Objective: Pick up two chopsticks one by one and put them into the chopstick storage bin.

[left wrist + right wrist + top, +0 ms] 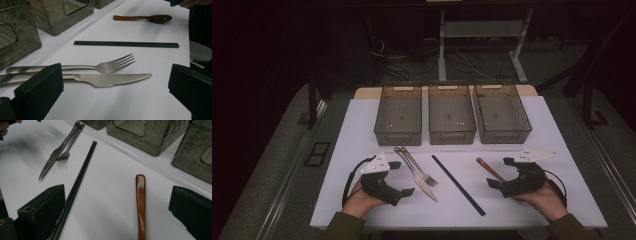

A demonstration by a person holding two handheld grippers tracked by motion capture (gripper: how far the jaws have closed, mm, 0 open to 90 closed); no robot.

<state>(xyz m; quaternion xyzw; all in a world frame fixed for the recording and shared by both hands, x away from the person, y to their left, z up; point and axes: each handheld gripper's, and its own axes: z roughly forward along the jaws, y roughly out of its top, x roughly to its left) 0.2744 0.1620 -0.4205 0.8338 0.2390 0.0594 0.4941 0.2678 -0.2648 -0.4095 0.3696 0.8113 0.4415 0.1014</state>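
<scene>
Both grippers rest low on the white table [362, 130], each held in a hand, nothing between the fingers of either. Left gripper [398, 176]: fingers spread wide, holding nothing; in the left gripper view the two black pads [40, 87] stand far apart with bare table between them. Just ahead of those pads lie the knife [100, 80] and the fork [75, 67], side by side and parallel, handles running off past the left pad, the knife the nearer of the two, its serrated edge toward the gripper. Beyond the fork, a pair of dark chopsticks [126, 44] lying together, well clear of the fingers; farther still the wooden spoon [142, 18]. Right gripper [500, 172]: fingers likewise wide apart, gripping nothing. In the right gripper view the spoon handle [141, 205] runs straight up between the two pads [42, 215], closer to the right pad but touching neither. The chopsticks pass close beside the left pad; whether they touch it cannot be told. Three clear bins [452, 120] stand in a row beyond both sets of fingers, well apart from them.
</scene>
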